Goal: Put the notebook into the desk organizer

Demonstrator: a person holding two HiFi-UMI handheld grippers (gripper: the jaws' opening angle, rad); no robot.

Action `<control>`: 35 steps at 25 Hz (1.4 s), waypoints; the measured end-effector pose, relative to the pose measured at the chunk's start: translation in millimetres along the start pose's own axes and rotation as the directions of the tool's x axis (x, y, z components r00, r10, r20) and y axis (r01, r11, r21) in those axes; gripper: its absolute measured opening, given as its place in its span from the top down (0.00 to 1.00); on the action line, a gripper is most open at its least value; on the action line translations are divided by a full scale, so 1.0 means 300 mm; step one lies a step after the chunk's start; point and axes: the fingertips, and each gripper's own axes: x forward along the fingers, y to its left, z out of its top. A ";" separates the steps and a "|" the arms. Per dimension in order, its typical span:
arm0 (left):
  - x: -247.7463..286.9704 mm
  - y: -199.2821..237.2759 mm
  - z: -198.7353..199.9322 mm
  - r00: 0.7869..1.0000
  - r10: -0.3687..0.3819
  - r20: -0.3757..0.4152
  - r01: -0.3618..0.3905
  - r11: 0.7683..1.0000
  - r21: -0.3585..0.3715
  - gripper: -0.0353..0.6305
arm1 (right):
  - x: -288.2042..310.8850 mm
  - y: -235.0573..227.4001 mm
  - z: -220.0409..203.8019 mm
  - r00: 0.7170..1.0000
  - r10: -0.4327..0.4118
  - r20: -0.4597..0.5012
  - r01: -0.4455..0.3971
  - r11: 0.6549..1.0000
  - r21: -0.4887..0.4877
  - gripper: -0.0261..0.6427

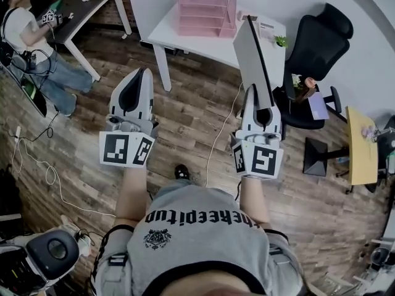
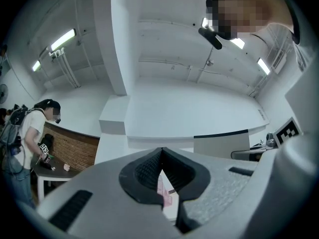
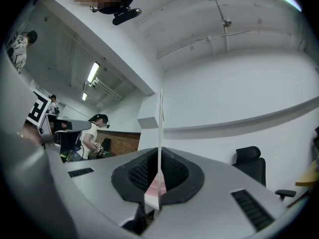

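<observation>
A thin grey notebook (image 1: 252, 53) stands upright and edge-on, and my right gripper (image 1: 259, 100) is shut on its lower end. In the right gripper view the notebook (image 3: 160, 128) rises as a narrow blade from between the closed jaws of that gripper (image 3: 159, 156). The pink desk organizer (image 1: 207, 8) stands on a white table (image 1: 165, 34) ahead, just left of the notebook's top. My left gripper (image 1: 142, 74) hovers over the wooden floor short of the table, shut and holding nothing. Its jaws meet in the left gripper view (image 2: 160, 156), where a sliver of the pink organizer (image 2: 162, 188) shows below them.
A black office chair (image 1: 316, 48) stands to the right of the white table, with a small yellow table (image 1: 361, 147) further right. A person (image 1: 31, 39) stands at a dark desk (image 1: 92, 5) at the far left. Cables (image 1: 37, 165) trail across the wooden floor.
</observation>
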 end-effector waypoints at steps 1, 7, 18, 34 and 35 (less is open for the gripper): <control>0.012 0.019 -0.009 1.000 -0.005 0.000 0.005 1.000 -0.001 0.94 | 0.019 0.011 -0.006 1.000 -0.002 0.001 0.002 1.000 -0.003 0.95; 0.090 0.102 -0.076 1.000 -0.023 -0.007 0.023 0.999 -0.033 0.94 | 0.109 0.039 -0.050 1.000 -0.015 -0.015 0.014 0.999 -0.032 0.95; 0.294 0.246 -0.204 0.999 -0.020 -0.029 0.019 0.999 -0.043 0.94 | 0.373 0.005 -0.202 0.997 -0.022 -0.067 0.014 0.993 -0.118 0.95; 0.829 0.502 -0.338 0.999 0.050 -0.009 -0.050 0.999 0.016 0.94 | 1.074 -0.107 -0.377 0.993 0.082 -0.082 -0.100 0.962 -0.252 0.95; 0.856 0.510 -0.345 0.999 0.052 -0.007 -0.052 0.998 0.019 0.94 | 1.108 -0.113 -0.385 0.993 0.089 -0.084 -0.108 0.958 -0.264 0.95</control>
